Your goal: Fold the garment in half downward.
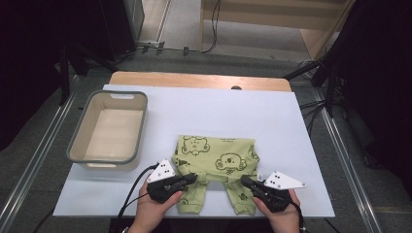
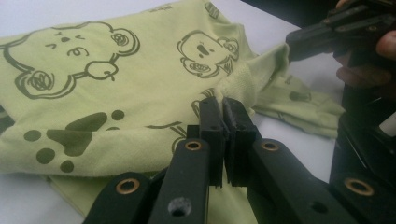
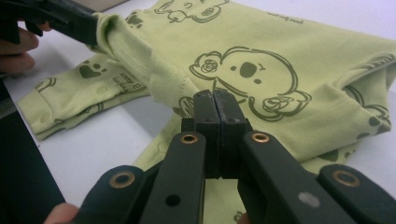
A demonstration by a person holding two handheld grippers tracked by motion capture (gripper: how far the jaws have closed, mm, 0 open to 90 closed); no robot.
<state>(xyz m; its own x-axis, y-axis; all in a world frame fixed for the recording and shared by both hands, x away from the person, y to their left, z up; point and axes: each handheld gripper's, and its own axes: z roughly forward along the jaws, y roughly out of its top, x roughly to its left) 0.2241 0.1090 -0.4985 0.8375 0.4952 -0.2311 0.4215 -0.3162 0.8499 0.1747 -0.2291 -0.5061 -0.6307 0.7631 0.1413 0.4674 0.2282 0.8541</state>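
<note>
A light green baby garment [image 1: 216, 155] printed with dark koala faces lies folded on the white table [image 1: 272, 116], its two legs pointing at the near edge. My left gripper [image 1: 193, 178] is shut on a folded edge of the garment at the crotch, from the left. My right gripper [image 1: 244, 181] is shut on the same edge from the right. In the left gripper view the jaws [image 2: 223, 103] meet on the cloth, and a raised band of it runs to the right gripper [image 2: 292, 44]. In the right gripper view the jaws [image 3: 215, 95] pinch the garment [image 3: 289, 56], and the left gripper [image 3: 91, 28] holds the far end.
A beige tub with a grey rim [image 1: 116, 92] stands empty on the table's left side. The wooden table edge [image 1: 194, 80] lies at the back, with dark stands and cables on the floor beyond. A person's hands [image 1: 153, 211] hold both grippers at the near edge.
</note>
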